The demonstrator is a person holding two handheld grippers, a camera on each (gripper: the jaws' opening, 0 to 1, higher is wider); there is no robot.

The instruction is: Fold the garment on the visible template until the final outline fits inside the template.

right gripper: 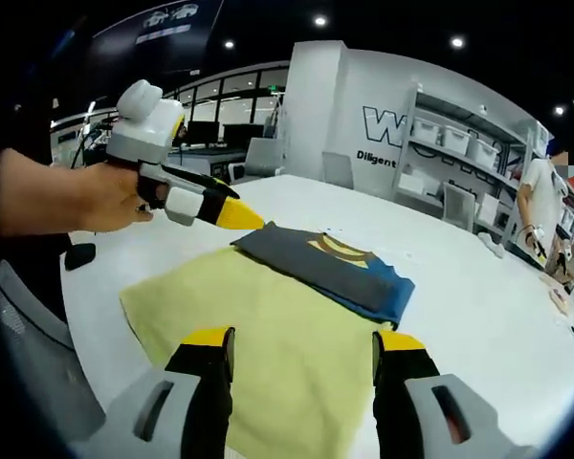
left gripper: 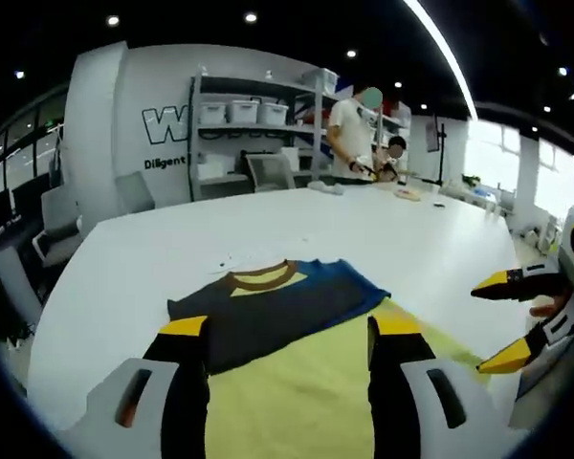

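Showing, in the right gripper view, a hand [right gripper: 110,196] gripping the left gripper [right gripper: 241,216], jaws seemingly together. Lying folded on the yellow template [right gripper: 268,335]: dark garment [right gripper: 320,263]. Right gripper [right gripper: 301,349] gaping wide, holding nothing.

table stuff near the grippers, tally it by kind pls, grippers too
garment (grey and blue, folded): 1
yellow template: 1
grippers: 2, left gripper and right gripper
total: 4
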